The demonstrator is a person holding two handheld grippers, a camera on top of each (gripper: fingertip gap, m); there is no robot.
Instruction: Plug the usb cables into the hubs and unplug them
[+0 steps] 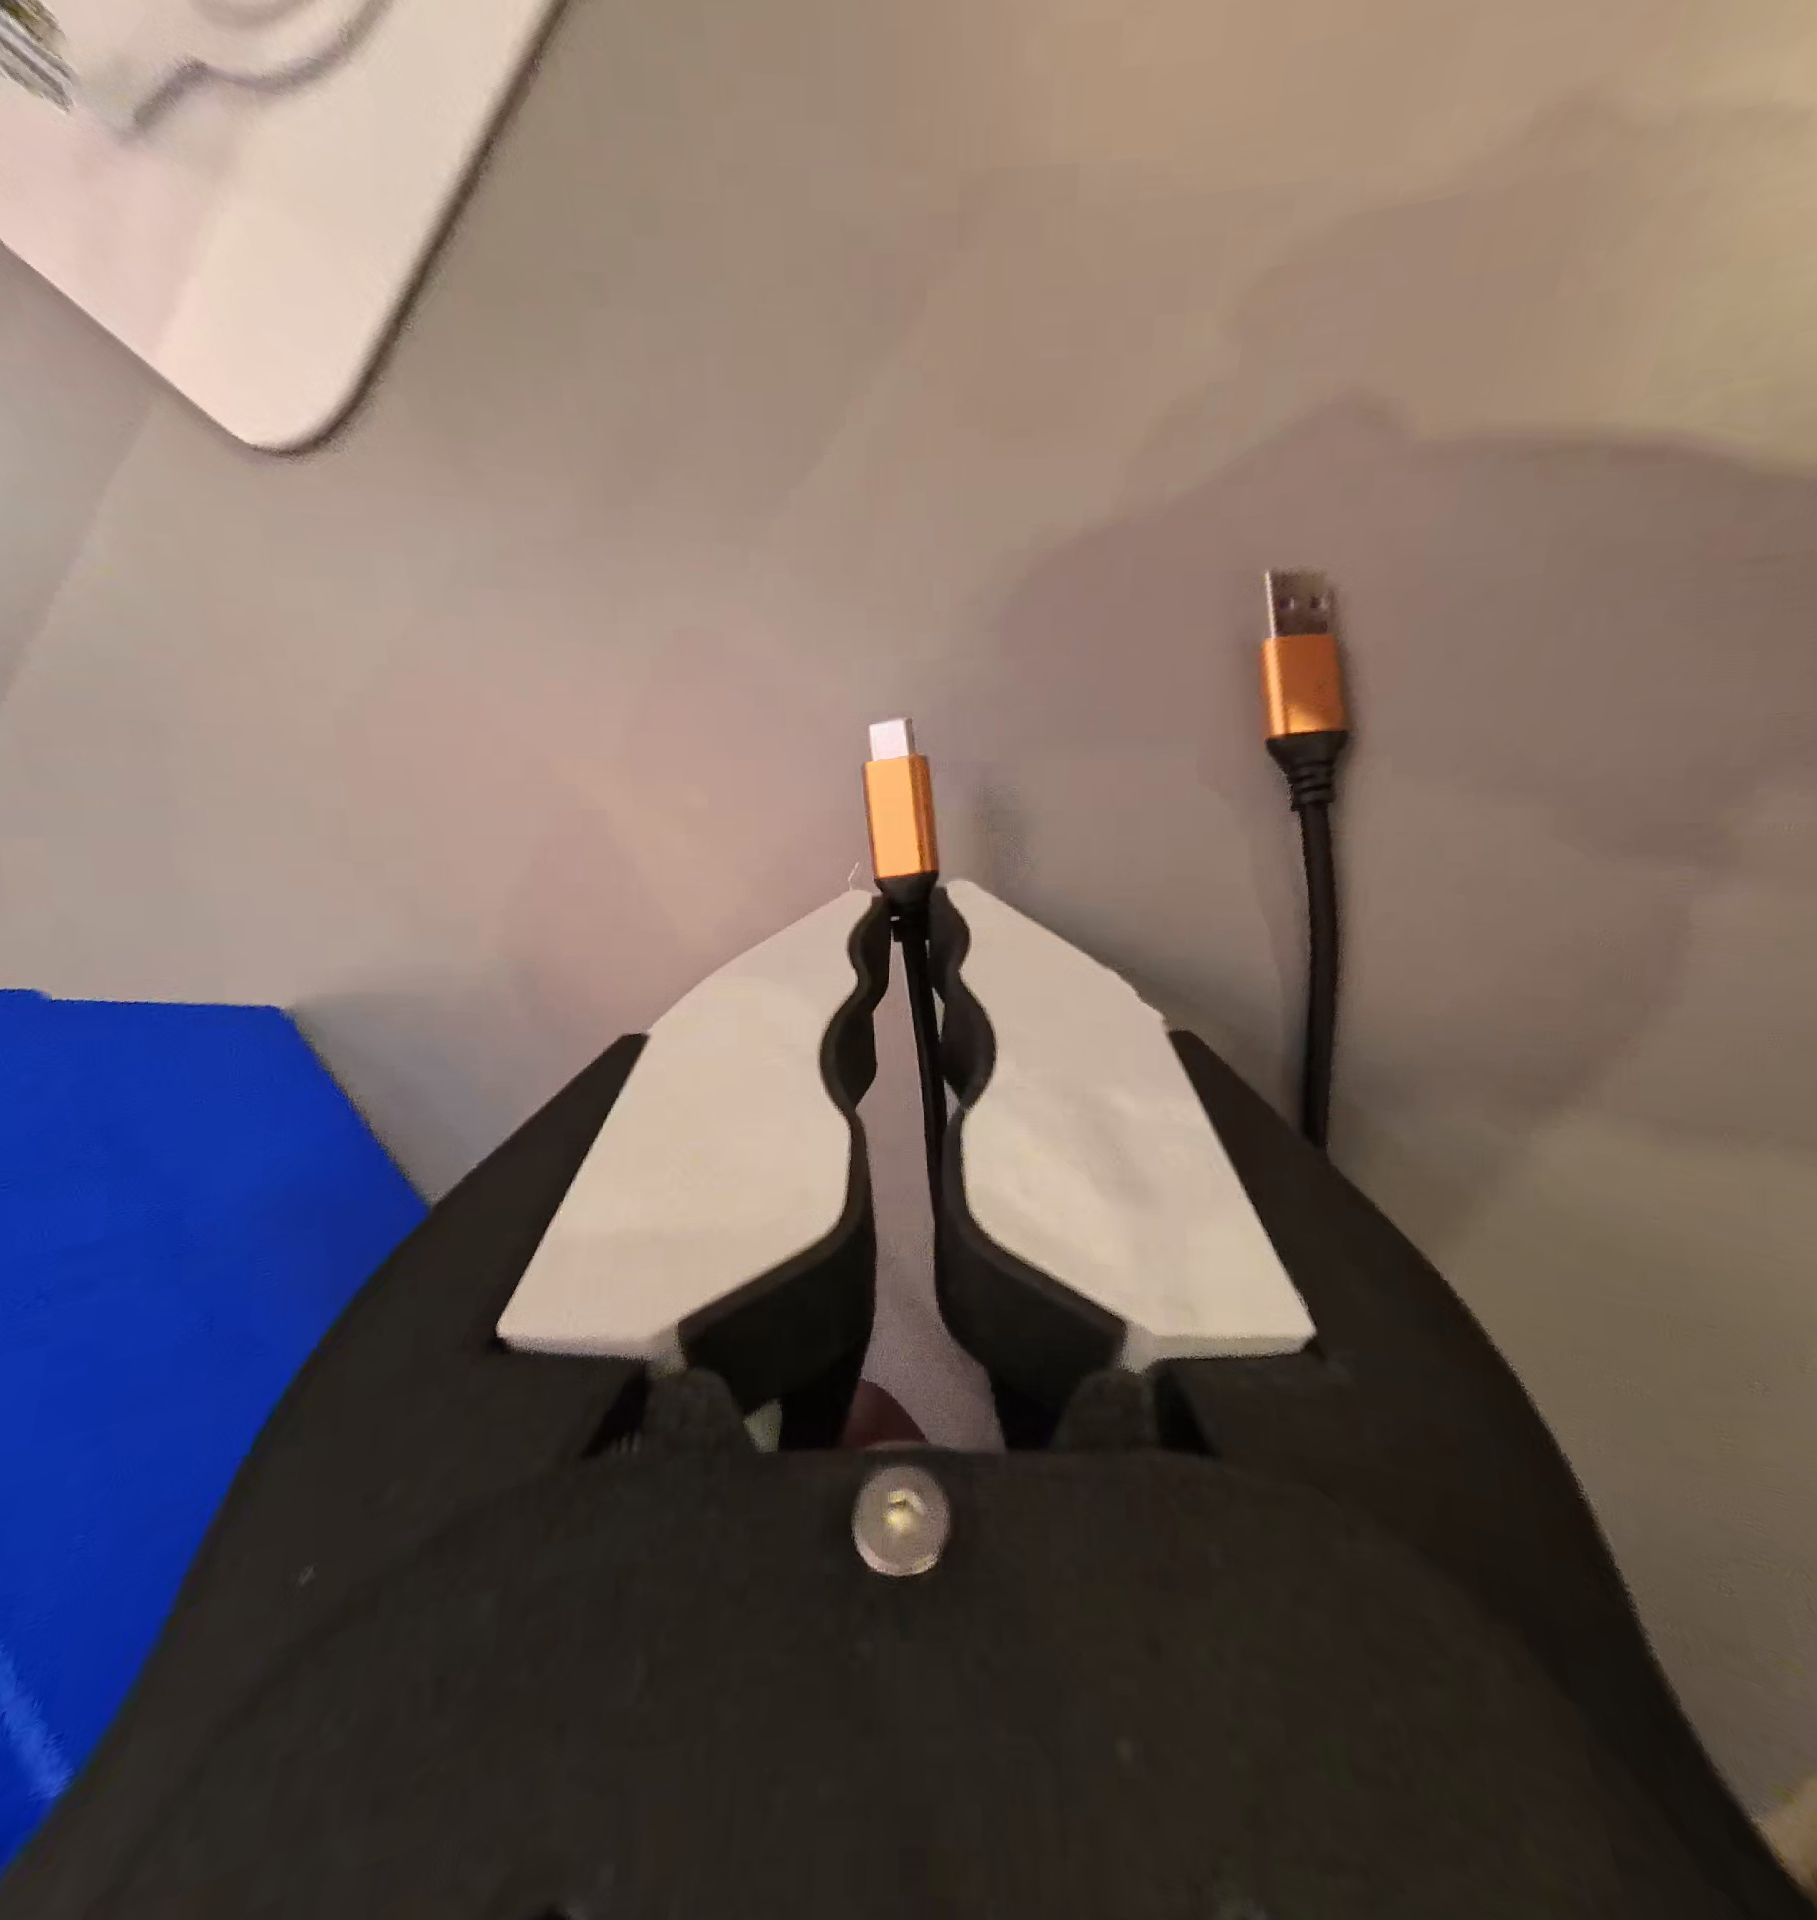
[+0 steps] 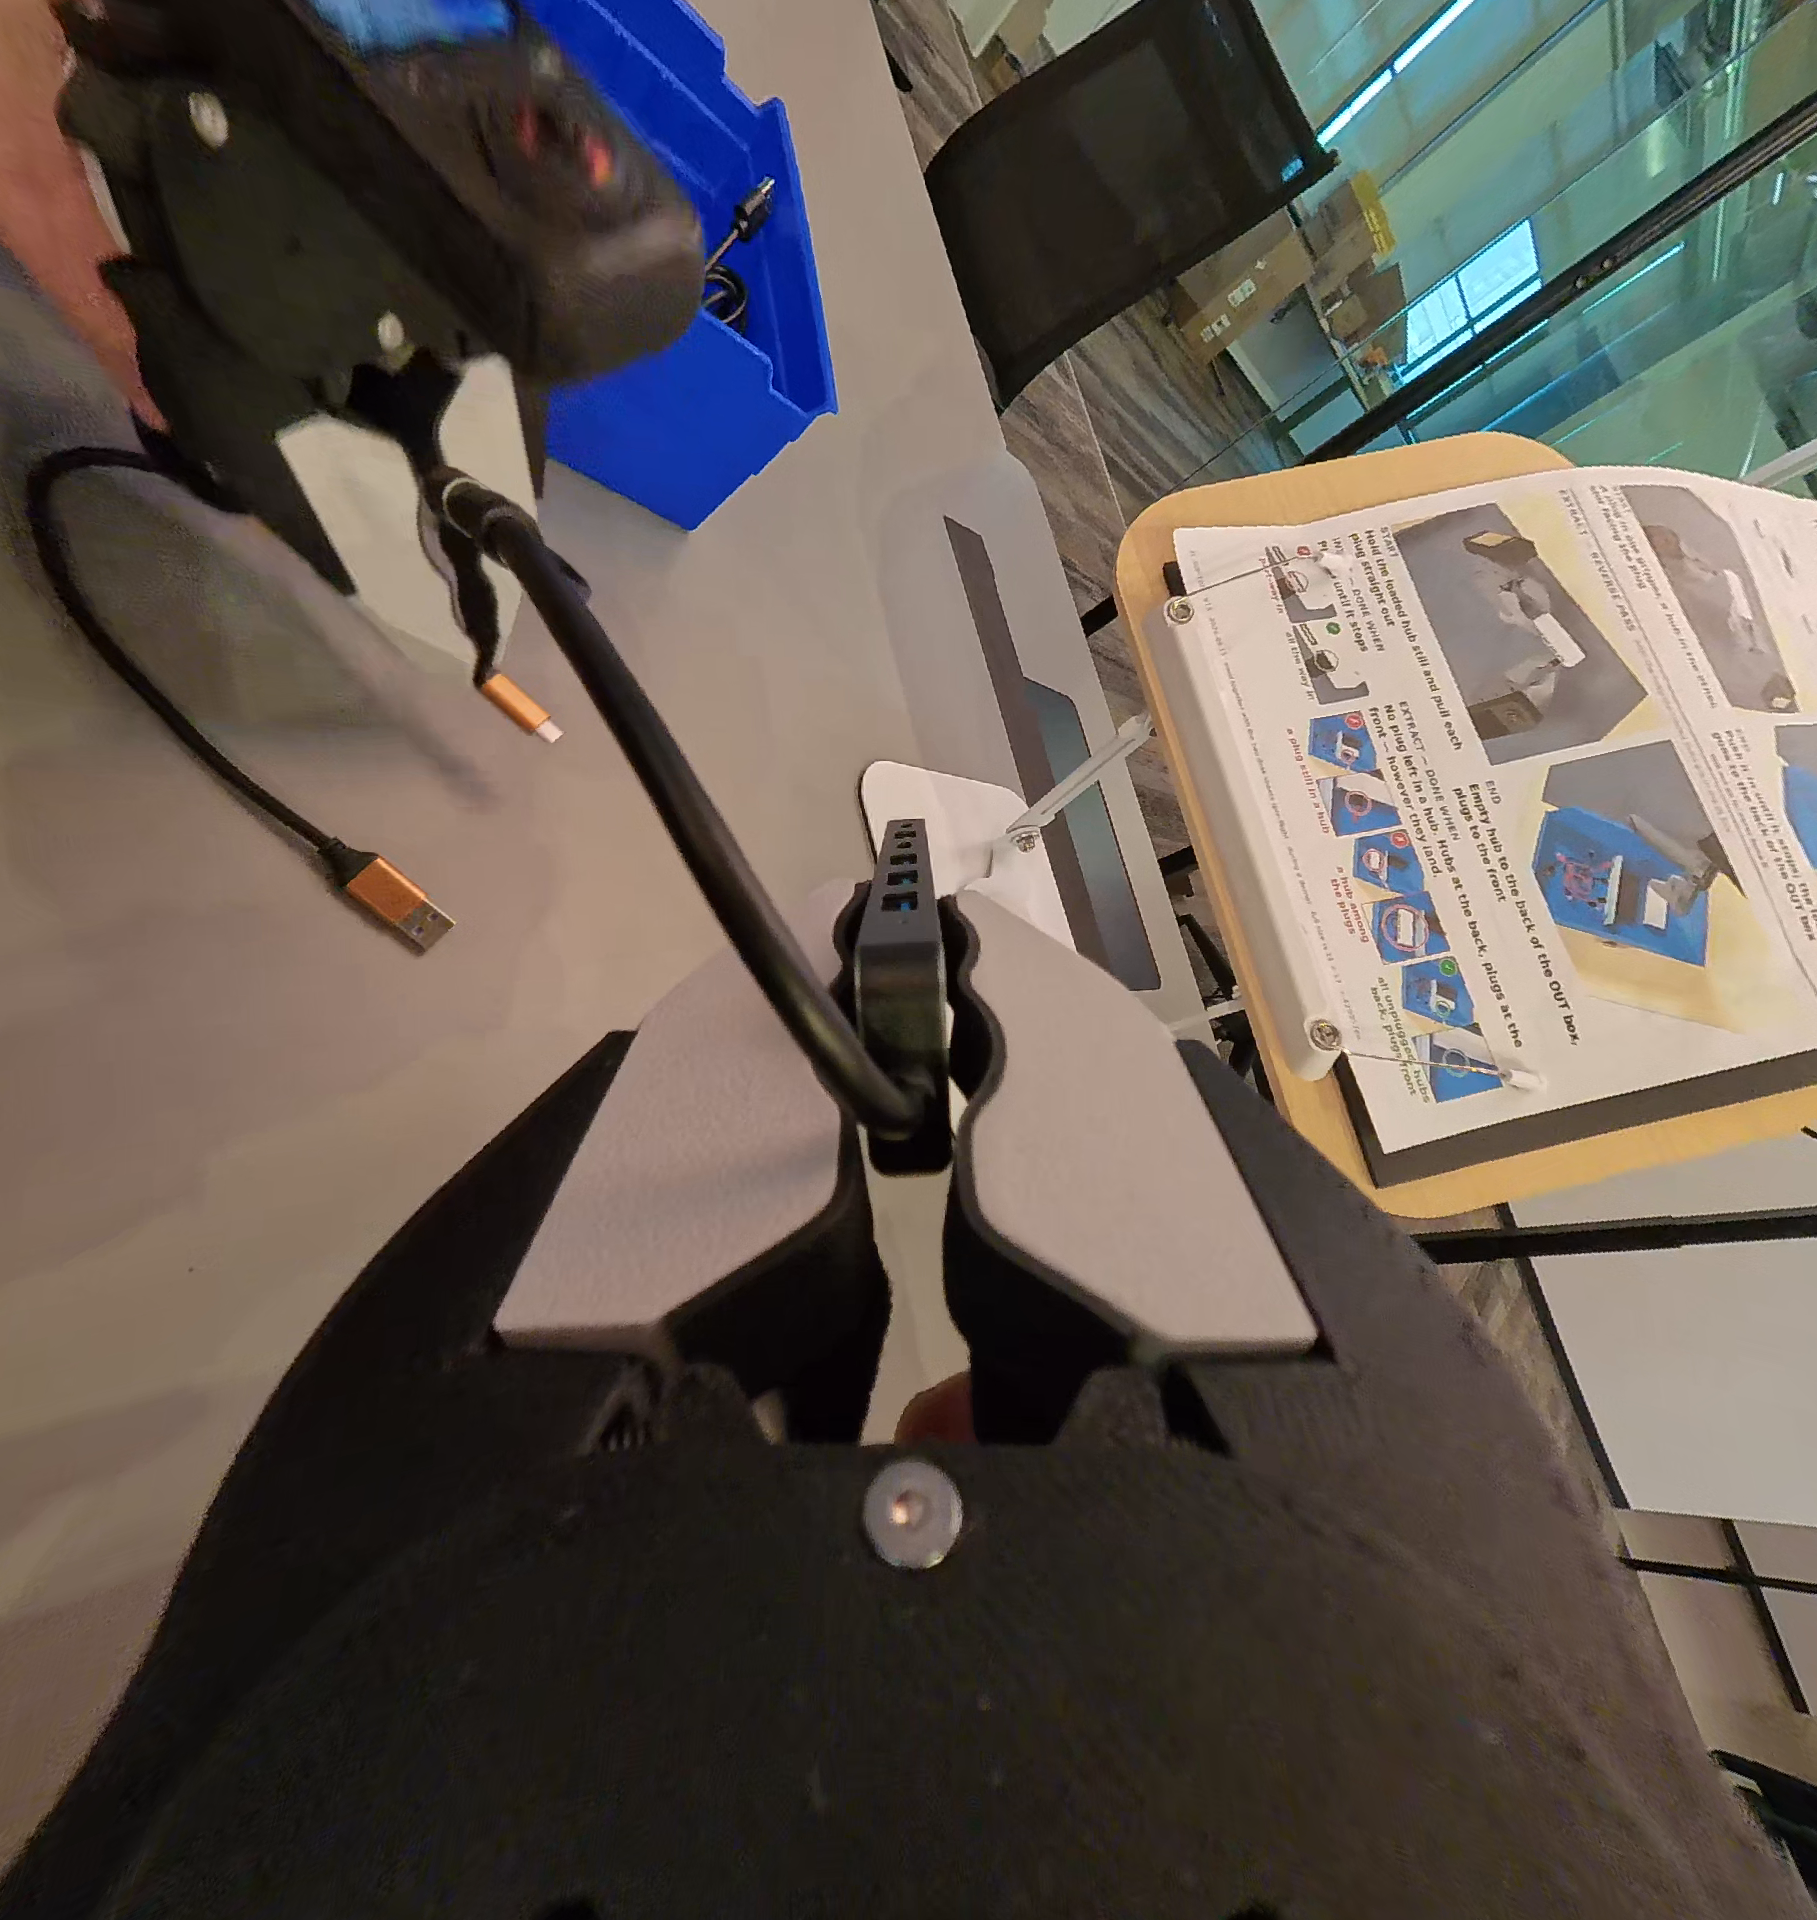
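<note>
My left gripper (image 1: 904, 899) is shut on a thin black cable just behind its orange USB-C plug (image 1: 899, 821), which sticks out past the fingertips above the grey table. The cable's other end, an orange USB-A plug (image 1: 1299, 670), lies on the table to the right. My right gripper (image 2: 899, 904) is shut on a black USB hub (image 2: 899, 971), ports facing away. The hub's thick black lead (image 2: 665, 769) arcs up to the left gripper (image 2: 480, 660). There the USB-C plug (image 2: 519, 709) and the USB-A plug (image 2: 397, 899) also show.
A blue bin (image 2: 696, 416) with a black cable inside stands at the back of the table; it also shows in the left wrist view (image 1: 104, 1247). A white stand base (image 2: 951, 821) lies beyond the hub. A wooden board with a printed sheet (image 2: 1506, 831) and a black chair (image 2: 1091, 187) stand past the table edge. The tips of one gripper are about 20 cm away from the tips of the other.
</note>
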